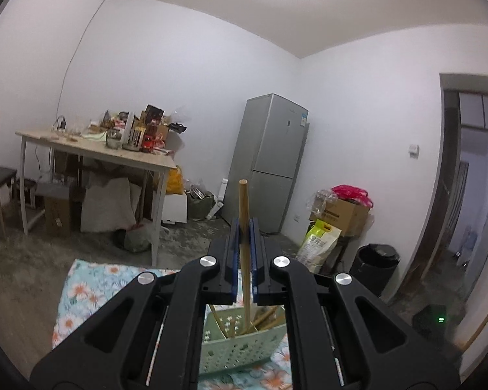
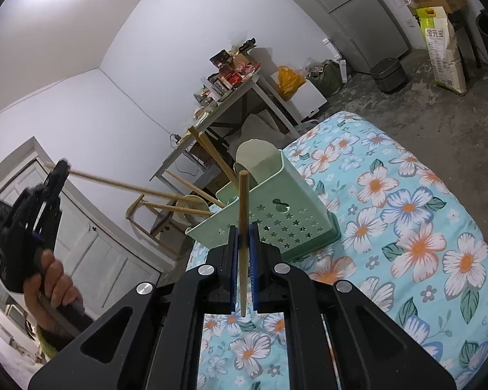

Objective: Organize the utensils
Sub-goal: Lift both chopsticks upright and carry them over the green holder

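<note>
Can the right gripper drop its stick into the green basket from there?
Probably yes. The right gripper is shut on a wooden stick just in front of the green basket, whose open top shows room beside the sticks already inside. Nothing blocks the way.

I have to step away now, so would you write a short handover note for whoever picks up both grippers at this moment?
Left gripper: shut on a long wooden stick, whose lower end reaches down into the green basket.
Right gripper: shut on a second wooden stick, held upright and outside the basket.
The basket stands on the flowered cloth and already holds several wooden utensils leaning out of it.
Done: several utensils are in the basket.
Left: put the right stick in the basket, settle the left one and let go. No other loose utensils show in either view.
</note>
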`<state>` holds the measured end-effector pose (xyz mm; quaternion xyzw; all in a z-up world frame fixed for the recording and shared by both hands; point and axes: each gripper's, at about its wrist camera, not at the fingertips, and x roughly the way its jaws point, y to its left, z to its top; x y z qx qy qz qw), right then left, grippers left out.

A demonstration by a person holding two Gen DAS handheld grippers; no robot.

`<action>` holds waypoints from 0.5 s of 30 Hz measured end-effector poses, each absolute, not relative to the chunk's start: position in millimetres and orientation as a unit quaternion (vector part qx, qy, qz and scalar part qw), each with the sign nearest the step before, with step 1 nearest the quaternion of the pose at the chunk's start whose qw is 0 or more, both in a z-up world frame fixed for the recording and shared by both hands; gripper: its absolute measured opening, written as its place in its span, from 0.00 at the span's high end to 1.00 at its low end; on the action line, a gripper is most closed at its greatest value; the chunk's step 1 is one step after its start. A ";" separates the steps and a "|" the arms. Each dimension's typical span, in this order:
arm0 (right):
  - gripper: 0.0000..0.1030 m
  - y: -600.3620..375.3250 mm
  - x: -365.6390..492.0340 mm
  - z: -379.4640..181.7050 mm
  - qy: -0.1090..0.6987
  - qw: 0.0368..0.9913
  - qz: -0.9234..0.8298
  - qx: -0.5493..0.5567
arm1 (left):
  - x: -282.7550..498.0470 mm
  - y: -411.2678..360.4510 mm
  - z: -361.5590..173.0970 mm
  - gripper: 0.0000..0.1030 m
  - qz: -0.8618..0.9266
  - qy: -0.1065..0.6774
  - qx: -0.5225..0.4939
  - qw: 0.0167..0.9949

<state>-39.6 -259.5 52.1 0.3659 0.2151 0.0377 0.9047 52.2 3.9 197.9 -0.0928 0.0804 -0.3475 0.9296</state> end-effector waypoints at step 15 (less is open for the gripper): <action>0.93 -265.3 -37.6 48.5 0.219 0.900 0.037 0.375 | 81.6 -73.9 170.6 0.96 -0.318 0.087 0.017 0.944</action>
